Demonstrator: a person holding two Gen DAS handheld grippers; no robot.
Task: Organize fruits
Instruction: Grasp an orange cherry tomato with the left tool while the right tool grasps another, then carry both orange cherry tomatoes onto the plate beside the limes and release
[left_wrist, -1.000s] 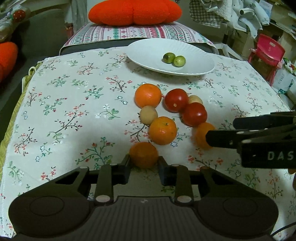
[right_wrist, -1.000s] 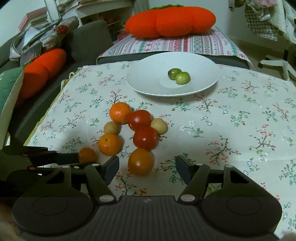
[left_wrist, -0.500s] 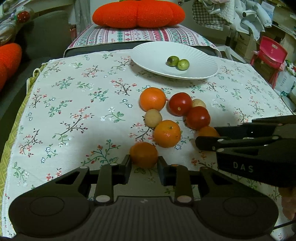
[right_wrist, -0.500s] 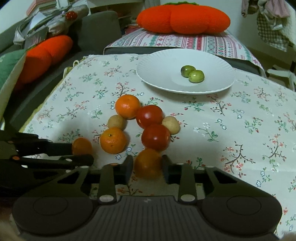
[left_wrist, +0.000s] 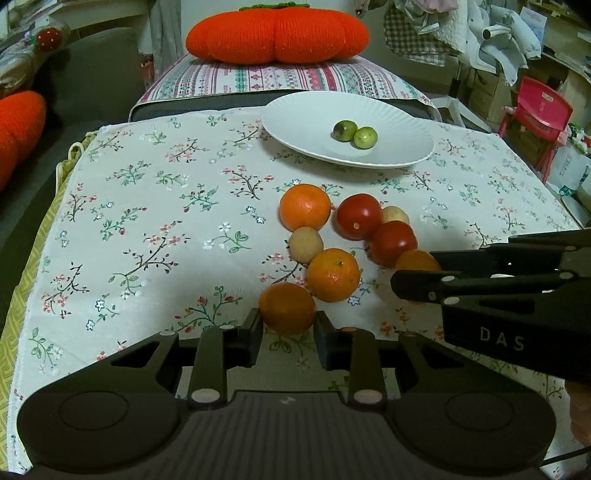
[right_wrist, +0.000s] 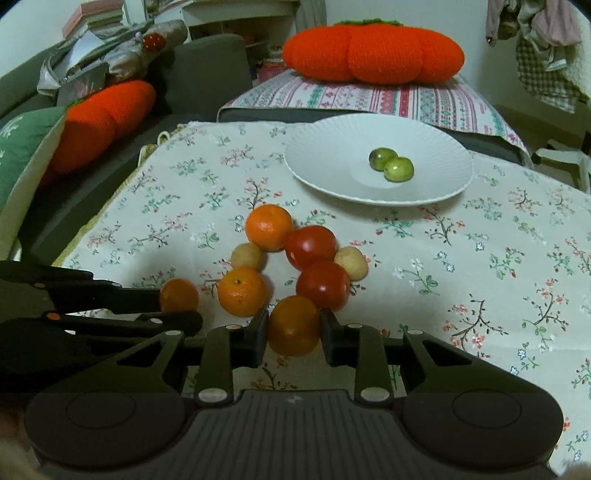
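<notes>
Both grippers, left (left_wrist: 288, 328) and right (right_wrist: 293, 334), have jaws clenched on an orange each (left_wrist: 287, 308) (right_wrist: 293, 325). Lift straight up, clear of the pile, then lower gently onto the plate (left_wrist: 295, 114) beside the limes (left_wrist: 354, 133).

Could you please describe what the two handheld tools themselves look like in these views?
Both are matte black plastic. The left tool has a ribbed grey-black body, two round side pads, angular finger linkages with pale round pivot caps, and blocky fingertips. The right tool looks identical; seen side-on, it bears white "DAS" lettering and small silver screws. No sleeves show.
</notes>
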